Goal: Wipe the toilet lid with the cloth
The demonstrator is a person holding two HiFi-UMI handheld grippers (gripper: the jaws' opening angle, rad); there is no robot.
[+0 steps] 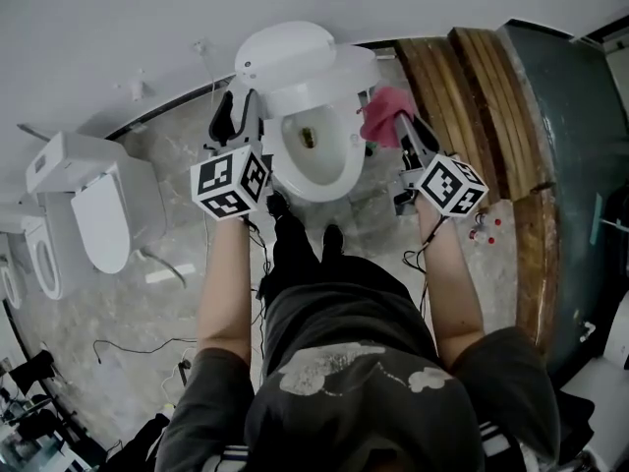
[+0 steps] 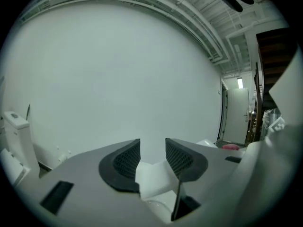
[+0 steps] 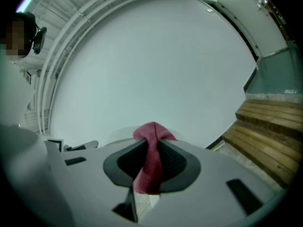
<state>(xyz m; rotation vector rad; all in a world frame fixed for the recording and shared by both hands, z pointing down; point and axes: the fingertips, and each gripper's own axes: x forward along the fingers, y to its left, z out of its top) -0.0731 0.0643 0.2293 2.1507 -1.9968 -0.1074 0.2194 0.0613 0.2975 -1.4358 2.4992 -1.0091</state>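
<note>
Marbled floor point(image 1: 177, 165) and a plain white wall point(image 1: 98, 28) bound the site. The red cloth point(image 3: 150, 160) point(image 1: 385, 116) is clamped between the closed jaws of the right claw point(image 3: 151, 143) point(image 1: 406, 126), bunched above the tips and hanging below them, just right of the toilet lid point(image 1: 285, 52); contact between the two cannot be confirmed. On the lid's left side the left claw point(image 2: 152, 143) point(image 1: 236, 106) is closed on its white edge point(image 2: 154, 176) beside the open bowl point(image 1: 314, 155), with wooden steps point(image 1: 462, 87) right of the right claw and a second toilet point(image 1: 93, 205) well left of the left claw.

Soft, even light throughout; gripper views curve strongly toward dark corners.
</note>
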